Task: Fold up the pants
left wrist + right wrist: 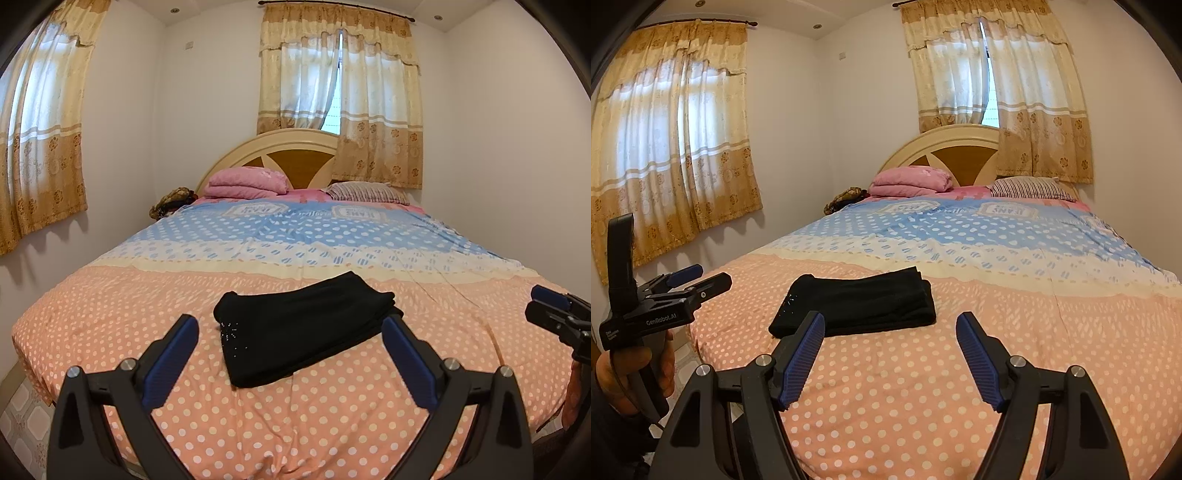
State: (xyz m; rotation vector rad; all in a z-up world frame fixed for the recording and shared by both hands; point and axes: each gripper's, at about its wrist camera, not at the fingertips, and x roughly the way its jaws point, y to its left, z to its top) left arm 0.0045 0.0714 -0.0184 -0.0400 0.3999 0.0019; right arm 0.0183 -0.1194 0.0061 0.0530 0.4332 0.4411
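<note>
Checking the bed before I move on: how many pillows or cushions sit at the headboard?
2. A pink pillow lies at the head on the left; a striped pillow lies at the head on the right. More could be hidden behind them.

My black grippers, the left gripper [290, 325] and right gripper [890, 321], carry blue ribbed pads above black pants [303, 332] with tiny pale specks, on a bedspread [332, 413] of peach with white dots, a cream band, then blue with white dots.
</note>
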